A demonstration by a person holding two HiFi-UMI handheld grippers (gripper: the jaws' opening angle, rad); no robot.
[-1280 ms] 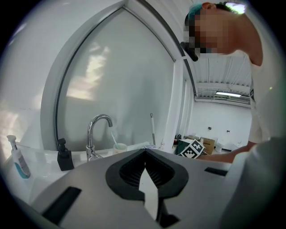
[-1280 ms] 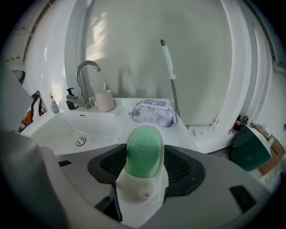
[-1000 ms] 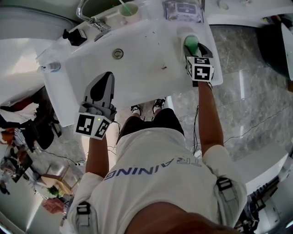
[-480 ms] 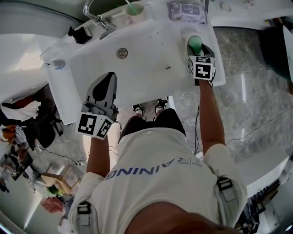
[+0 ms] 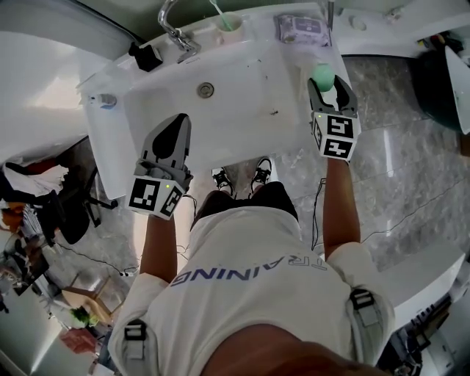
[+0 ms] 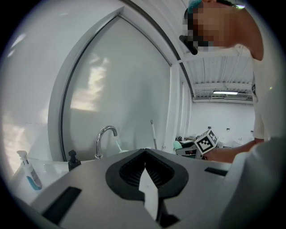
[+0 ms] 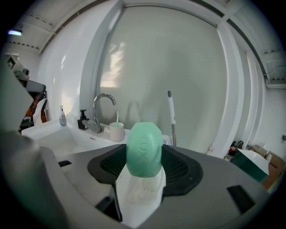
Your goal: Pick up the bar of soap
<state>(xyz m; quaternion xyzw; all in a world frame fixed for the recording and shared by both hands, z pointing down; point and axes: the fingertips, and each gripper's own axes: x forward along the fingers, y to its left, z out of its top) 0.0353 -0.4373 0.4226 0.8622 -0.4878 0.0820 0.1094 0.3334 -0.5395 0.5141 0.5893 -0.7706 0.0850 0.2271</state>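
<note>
The green oval bar of soap [image 7: 144,150] stands on end between the jaws of my right gripper [image 7: 144,157], which is shut on it. Below it, through the gap, a white soap dish [image 7: 142,193] shows. From the head view, the soap [image 5: 322,73] and right gripper [image 5: 327,84] hang over the right end of the white sink [image 5: 242,103]. My left gripper [image 5: 170,138] hovers over the sink's front left, its jaws [image 6: 145,154] shut with nothing in them.
At the back of the sink are a chrome faucet [image 5: 175,29], a cup with a toothbrush [image 5: 228,22], a pack of wipes [image 5: 301,28] and a black pump bottle [image 5: 145,55]. A drain [image 5: 205,89] sits mid-basin. Marble floor lies to the right.
My right gripper has lifted off the sink's right end with the soap held in it, so the dish now shows below. The left gripper has stayed roughly in place.
</note>
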